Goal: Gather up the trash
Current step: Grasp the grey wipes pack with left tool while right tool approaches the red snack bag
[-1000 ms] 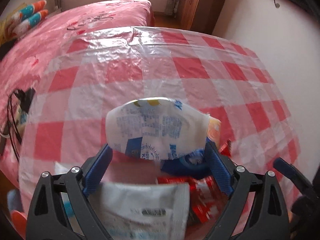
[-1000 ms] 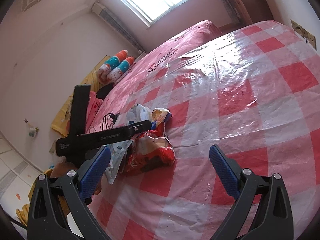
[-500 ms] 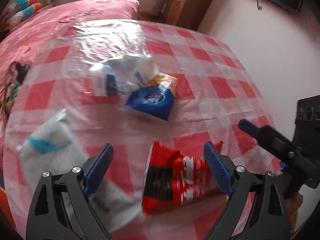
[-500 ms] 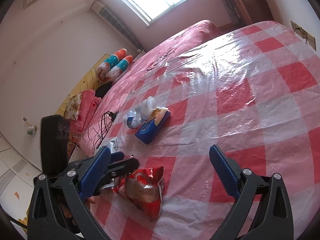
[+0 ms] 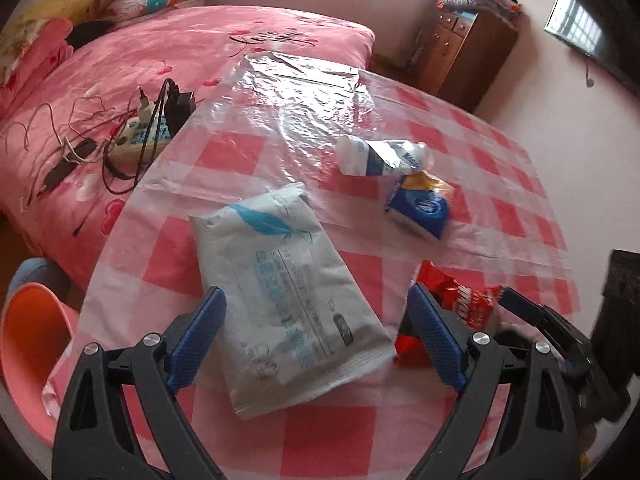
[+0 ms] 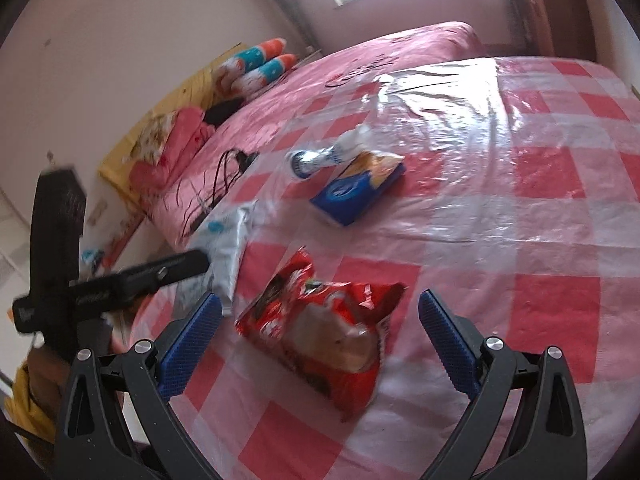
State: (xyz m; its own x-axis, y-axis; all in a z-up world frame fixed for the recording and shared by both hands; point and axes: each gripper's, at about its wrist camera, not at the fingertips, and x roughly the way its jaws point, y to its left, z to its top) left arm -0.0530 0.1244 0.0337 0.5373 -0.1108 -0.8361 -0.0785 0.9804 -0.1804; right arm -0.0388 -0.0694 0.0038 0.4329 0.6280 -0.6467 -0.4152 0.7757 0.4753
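Observation:
My left gripper (image 5: 316, 338) is open and empty, its jaws on either side of a flat white wipes packet (image 5: 288, 292) lying on the checked table. My right gripper (image 6: 320, 344) is open and empty over a red snack bag (image 6: 324, 324); the bag also shows in the left wrist view (image 5: 460, 300). Farther off lie a blue tissue pack (image 5: 420, 208) (image 6: 352, 192) and a crushed white and blue bottle (image 5: 380, 156) (image 6: 324, 156). The left gripper's body shows at the left of the right wrist view.
The table has a red and white checked plastic cover (image 5: 248, 160). A pink bed (image 5: 140, 64) stands behind it with a power strip and cables (image 5: 136, 132). An orange stool (image 5: 28, 340) is at the left, a wooden cabinet (image 5: 468, 52) at the back.
My left gripper let go of the white and blue bottle and pulled back; it now sits over the white packet. My right gripper moved in over the red snack bag.

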